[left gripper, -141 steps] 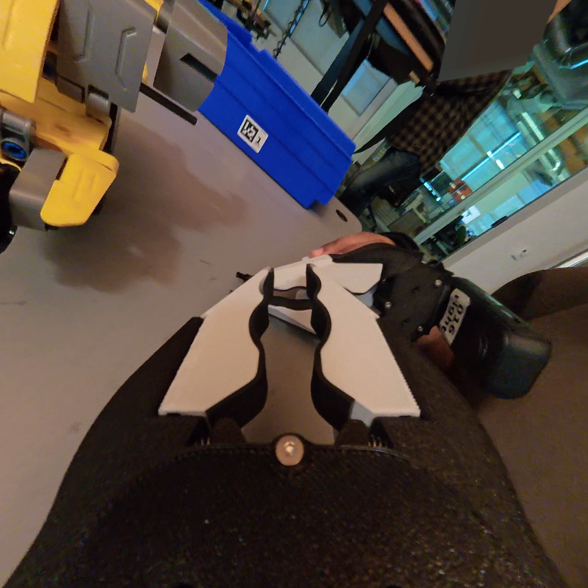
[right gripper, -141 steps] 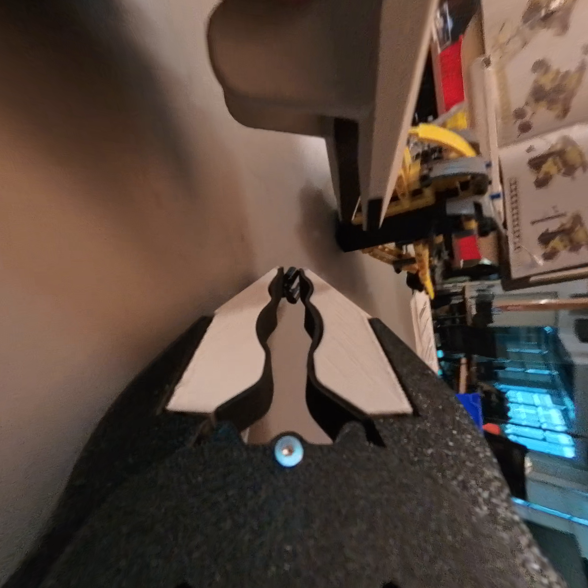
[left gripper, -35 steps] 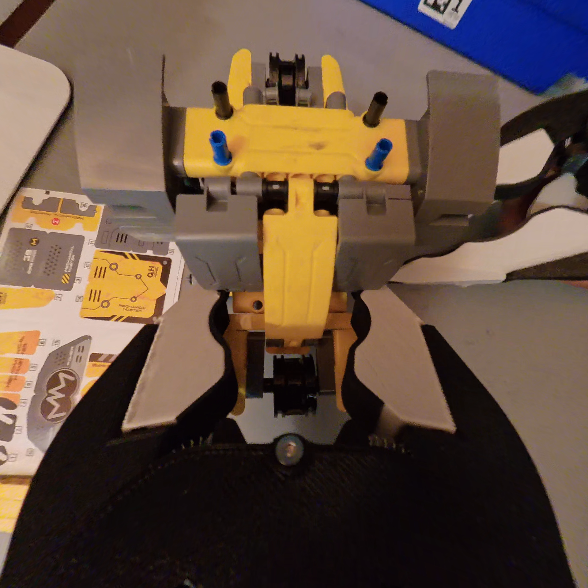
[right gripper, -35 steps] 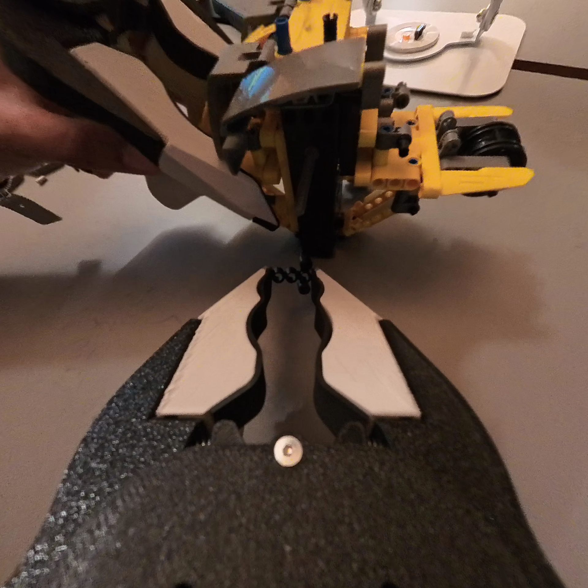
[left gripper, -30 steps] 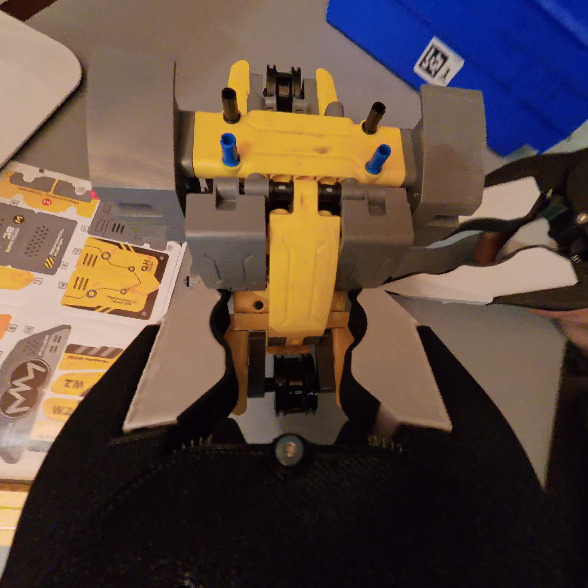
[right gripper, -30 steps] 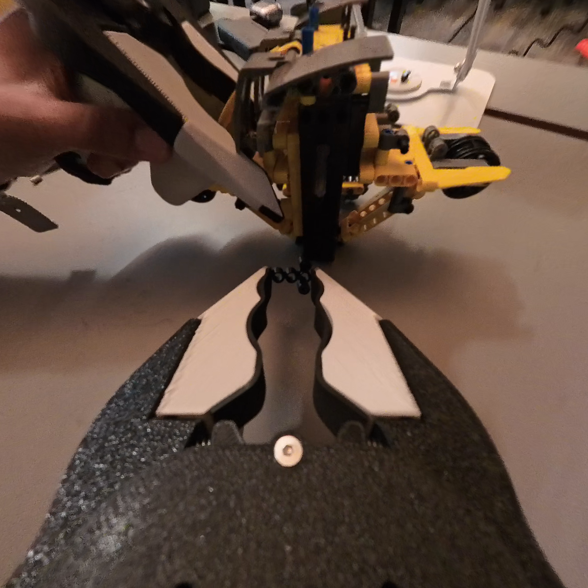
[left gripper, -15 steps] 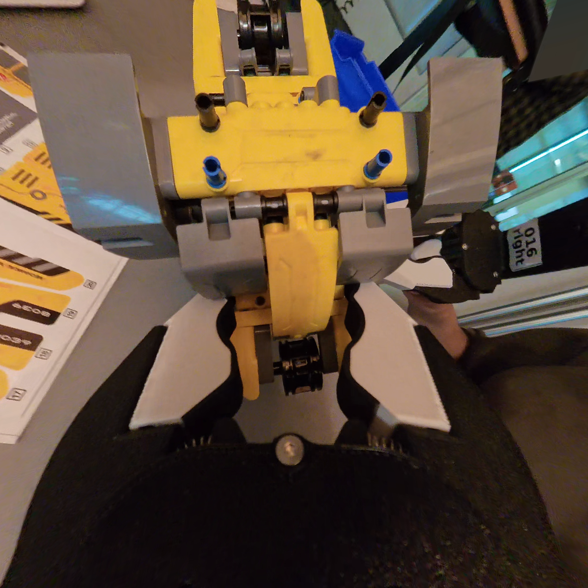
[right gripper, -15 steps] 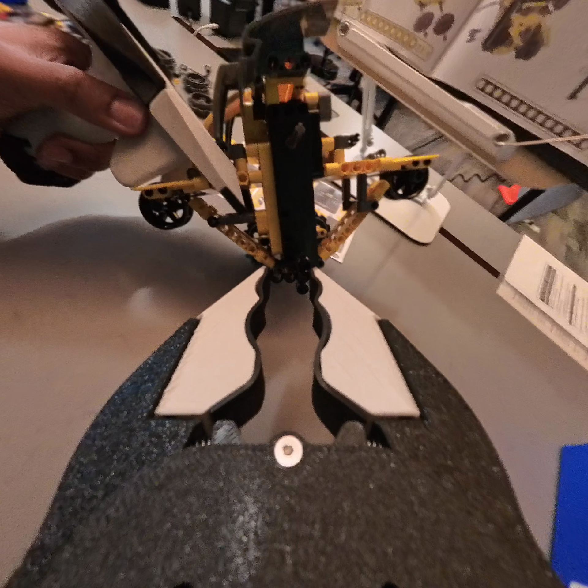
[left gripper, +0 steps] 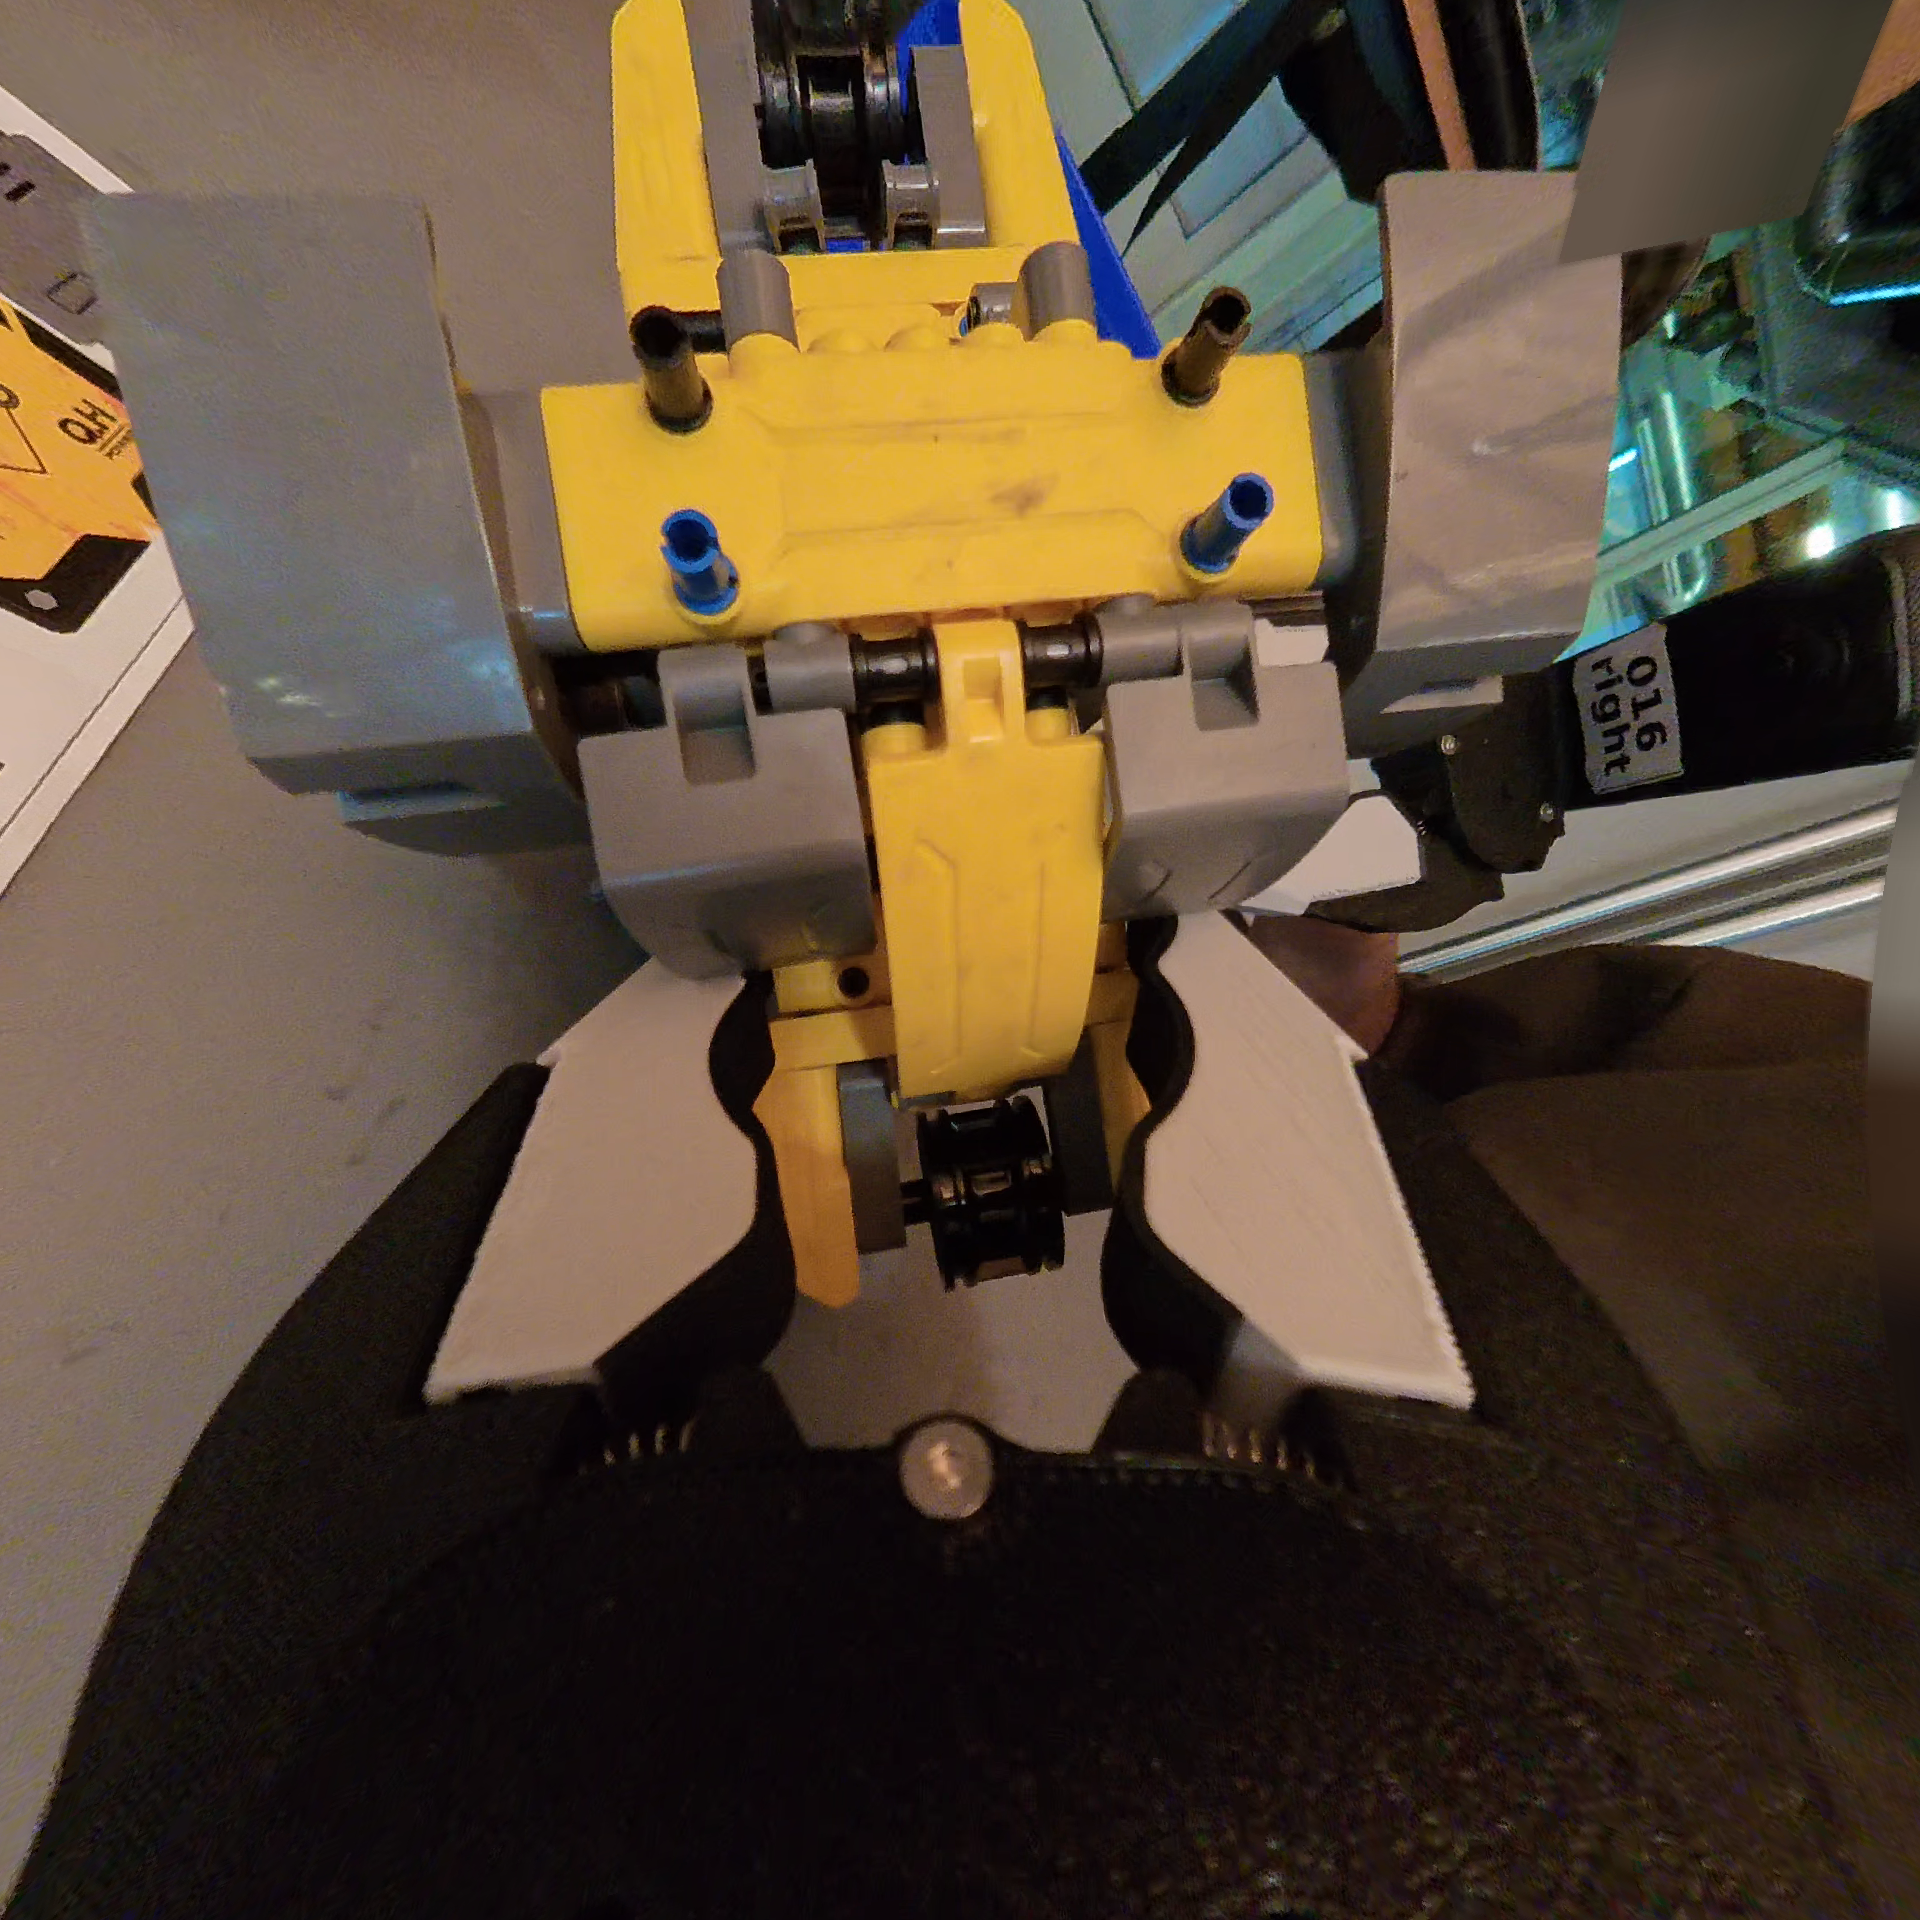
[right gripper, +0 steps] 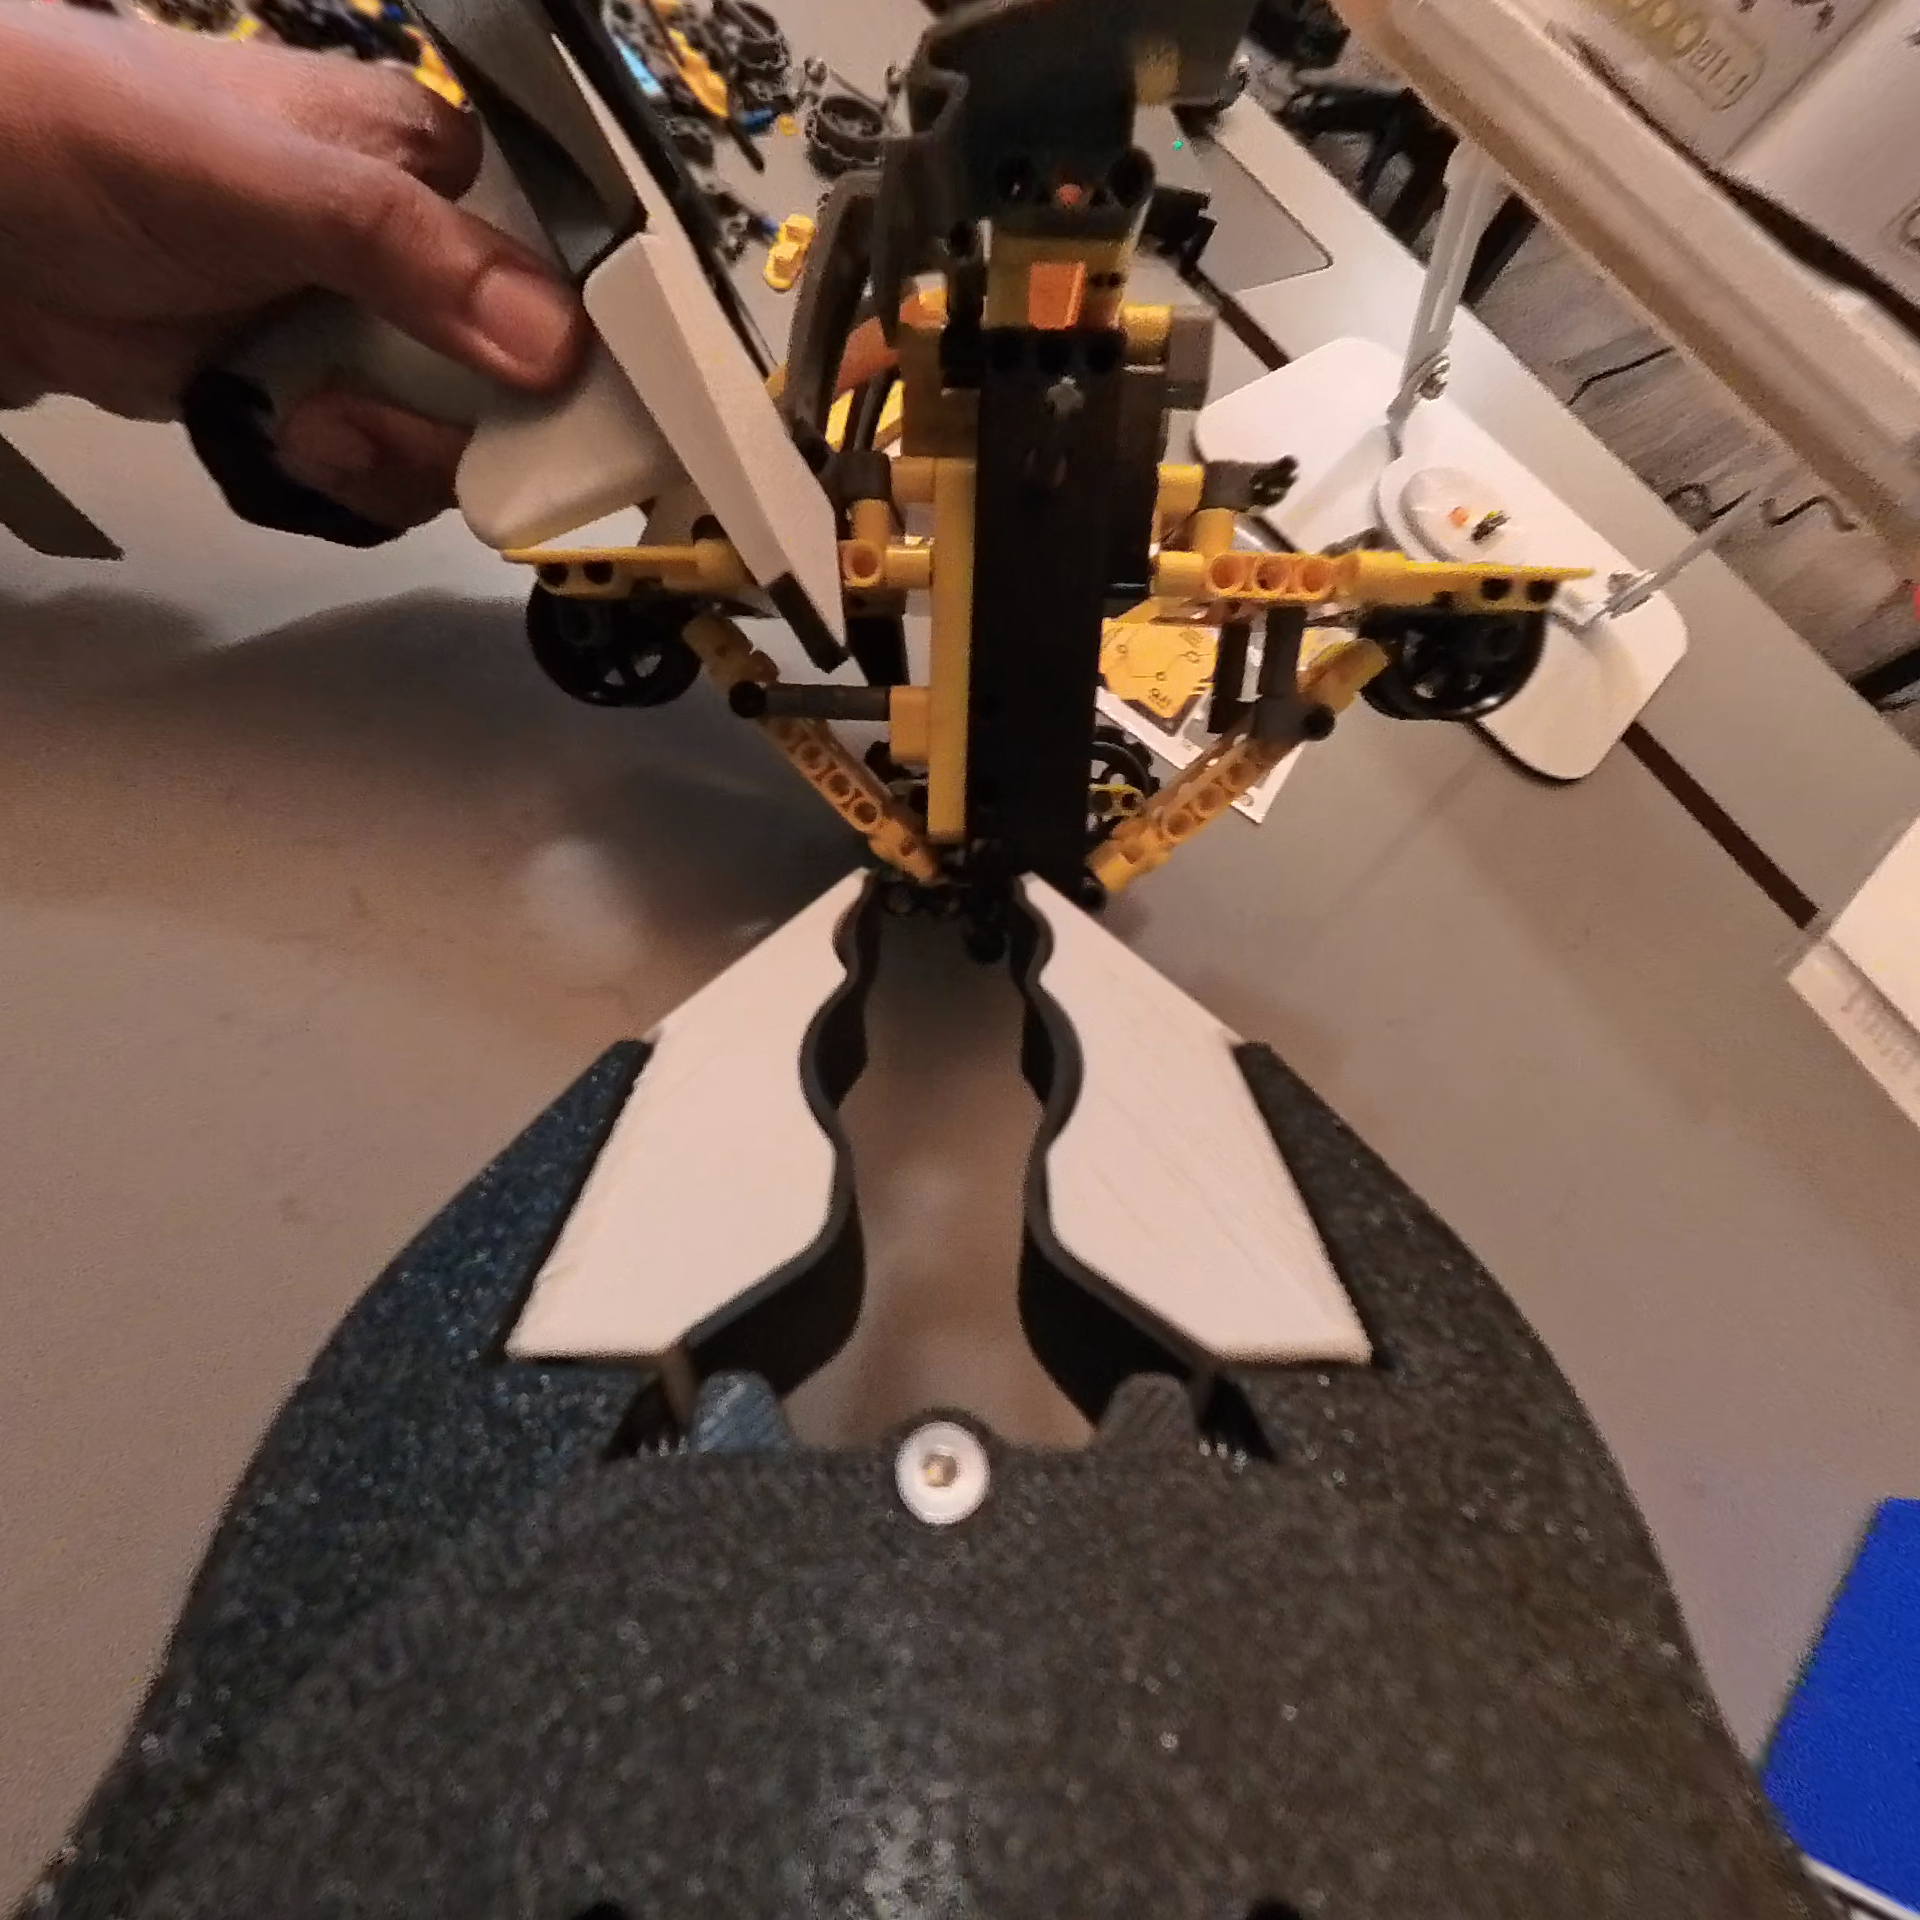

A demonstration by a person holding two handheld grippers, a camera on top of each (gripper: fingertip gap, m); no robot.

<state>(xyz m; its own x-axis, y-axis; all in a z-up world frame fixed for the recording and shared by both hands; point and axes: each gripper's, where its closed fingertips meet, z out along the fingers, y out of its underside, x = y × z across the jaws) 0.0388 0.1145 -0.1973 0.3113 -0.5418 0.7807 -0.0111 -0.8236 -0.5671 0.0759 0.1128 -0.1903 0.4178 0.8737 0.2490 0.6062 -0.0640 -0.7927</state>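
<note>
A yellow, grey and black toy brick model [left gripper: 935, 499] with small black wheels is held off the grey table. My left gripper [left gripper: 940, 997] is shut on its narrow yellow end, one white finger [left gripper: 613, 1195] on each side. In the right wrist view the model [right gripper: 1039, 623] shows its black underside. My right gripper [right gripper: 940, 904] is shut on a small black piece [right gripper: 961, 914] that touches the model's near end. The left gripper [right gripper: 707, 416], held by a hand [right gripper: 208, 229], clamps the model's upper left side. The right gripper also shows in the left wrist view [left gripper: 1455, 831].
A sticker sheet [left gripper: 62, 499] lies on the table at the left. A blue bin [left gripper: 1101, 270] stands behind the model and shows at the right wrist view's lower right [right gripper: 1860, 1714]. A white stand base [right gripper: 1507, 582] and an open booklet [right gripper: 1662, 156] are at the right. Loose parts [right gripper: 727, 62] lie at the back. The grippers' ends are close to 5 cm from one another.
The left gripper, shut and empty 4.7 s ago, now grips the model. In the last second the model was lifted and tilted, and the right gripper's black piece has met its near end.
</note>
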